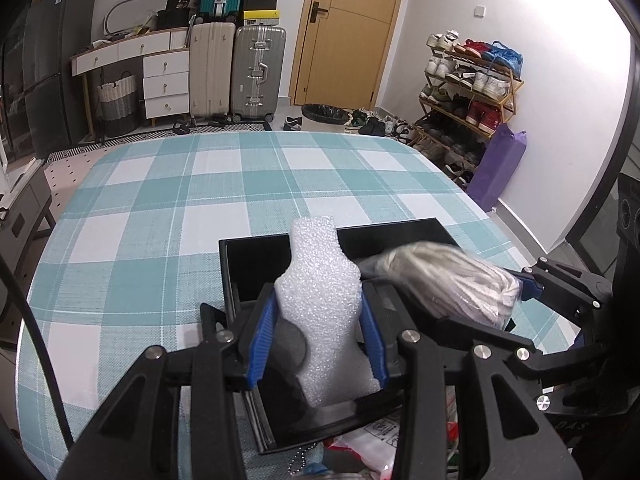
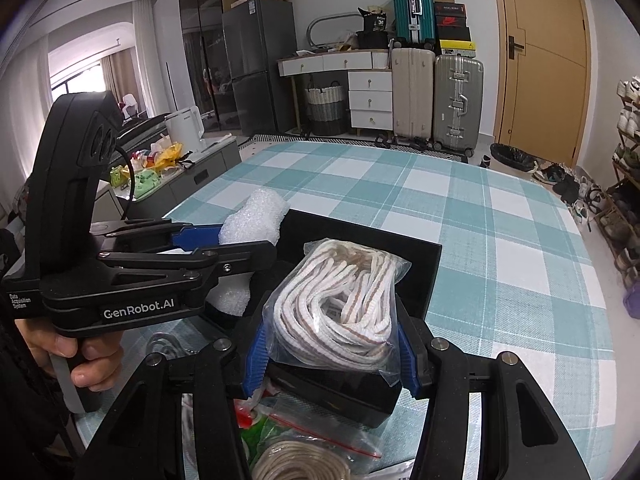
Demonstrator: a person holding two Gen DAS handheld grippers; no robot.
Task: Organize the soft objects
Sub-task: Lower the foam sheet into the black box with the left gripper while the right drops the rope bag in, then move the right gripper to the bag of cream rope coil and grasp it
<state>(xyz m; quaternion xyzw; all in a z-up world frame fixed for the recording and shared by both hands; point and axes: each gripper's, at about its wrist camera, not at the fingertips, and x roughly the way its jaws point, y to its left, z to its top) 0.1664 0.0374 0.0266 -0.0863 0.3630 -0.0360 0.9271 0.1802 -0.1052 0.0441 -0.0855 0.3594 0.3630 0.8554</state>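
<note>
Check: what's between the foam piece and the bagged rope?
Nothing but the black box's inner wall between the foam piece and the bagged rope; right wrist view shows it.

- A table carried the things; a teal-and-white checked cloth covered its whole top.
- A black open box rested directly on the cloth, near the table's near edge.
- Clear plastic bags, one with a red zip strip, lay just beside the box at the near edge.
- A coil of pale cord lay among the bags.
</note>
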